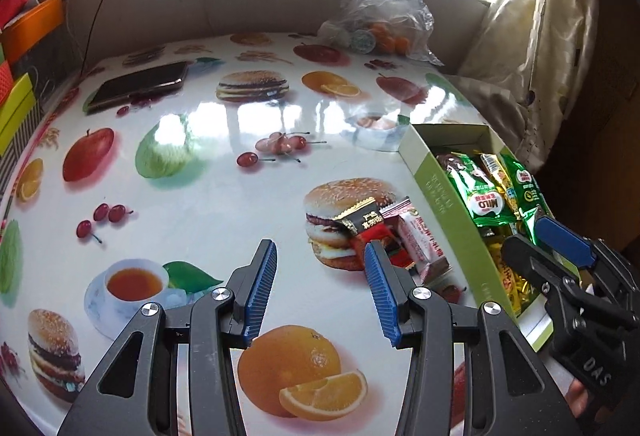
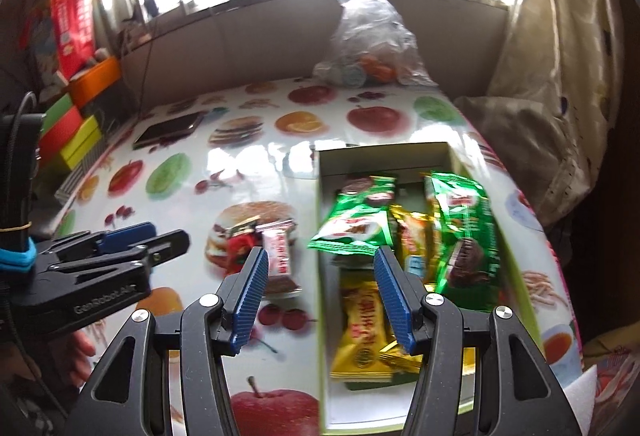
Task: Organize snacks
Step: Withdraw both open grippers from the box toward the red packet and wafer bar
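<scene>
A green cardboard box (image 1: 444,203) (image 2: 320,220) lies on the right of the table and holds green Milo packs (image 1: 486,195) (image 2: 354,224), yellow packs (image 2: 362,336) and other snacks. Three small snacks lie on the table left of the box: a black-gold one (image 1: 362,218), a red one (image 1: 384,242) (image 2: 240,248) and a pink-white bar (image 1: 422,244) (image 2: 278,254). My left gripper (image 1: 320,290) is open and empty, just short of these snacks. My right gripper (image 2: 318,302) is open and empty above the box's left wall; it also shows in the left wrist view (image 1: 540,244).
The table (image 1: 200,187) has a glossy fruit-and-burger print. A dark phone (image 1: 140,85) (image 2: 168,129) lies at the far left. A clear plastic bag (image 1: 384,15) (image 2: 368,39) with oranges stands at the back. Coloured boxes (image 2: 76,131) line the left edge. A curtain (image 1: 532,35) hangs on the right.
</scene>
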Available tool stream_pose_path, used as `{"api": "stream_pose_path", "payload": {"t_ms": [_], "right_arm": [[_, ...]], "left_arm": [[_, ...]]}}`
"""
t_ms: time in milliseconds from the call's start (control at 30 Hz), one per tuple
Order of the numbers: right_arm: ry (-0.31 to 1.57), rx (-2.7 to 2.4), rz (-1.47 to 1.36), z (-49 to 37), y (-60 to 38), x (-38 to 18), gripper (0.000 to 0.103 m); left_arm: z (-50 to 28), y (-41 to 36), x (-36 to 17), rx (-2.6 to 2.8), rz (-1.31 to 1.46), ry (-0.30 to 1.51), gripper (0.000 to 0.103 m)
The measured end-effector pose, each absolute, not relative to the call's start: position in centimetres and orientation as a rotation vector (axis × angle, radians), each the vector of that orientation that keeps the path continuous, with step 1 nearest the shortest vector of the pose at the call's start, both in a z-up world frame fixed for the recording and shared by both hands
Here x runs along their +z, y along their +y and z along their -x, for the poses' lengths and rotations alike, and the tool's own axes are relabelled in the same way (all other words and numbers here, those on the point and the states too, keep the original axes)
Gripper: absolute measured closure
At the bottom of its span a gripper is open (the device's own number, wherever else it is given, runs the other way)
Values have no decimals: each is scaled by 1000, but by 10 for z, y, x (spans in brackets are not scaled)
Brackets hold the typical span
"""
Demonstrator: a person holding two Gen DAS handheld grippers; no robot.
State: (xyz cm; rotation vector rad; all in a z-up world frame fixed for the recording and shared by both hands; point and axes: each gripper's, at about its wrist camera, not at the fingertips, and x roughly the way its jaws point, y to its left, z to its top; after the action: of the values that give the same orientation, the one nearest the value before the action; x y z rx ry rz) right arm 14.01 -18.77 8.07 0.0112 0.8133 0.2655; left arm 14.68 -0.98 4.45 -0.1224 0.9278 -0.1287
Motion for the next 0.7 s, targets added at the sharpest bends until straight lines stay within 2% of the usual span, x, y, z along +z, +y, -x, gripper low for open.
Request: {"api": "stream_pose_path", "payload": {"t_ms": [200,333,700], "right_arm": [[843,310,15,-148,-167,73,48],[851,340,34,-151,-154,68,55],[826,287,30,-153,-162,74,55]], "left_arm": [[-148,0,37,-119,143,941,56],[-150,9,35,-110,151,944,56],[-166,-9,28,-185,191,981,56]]}}
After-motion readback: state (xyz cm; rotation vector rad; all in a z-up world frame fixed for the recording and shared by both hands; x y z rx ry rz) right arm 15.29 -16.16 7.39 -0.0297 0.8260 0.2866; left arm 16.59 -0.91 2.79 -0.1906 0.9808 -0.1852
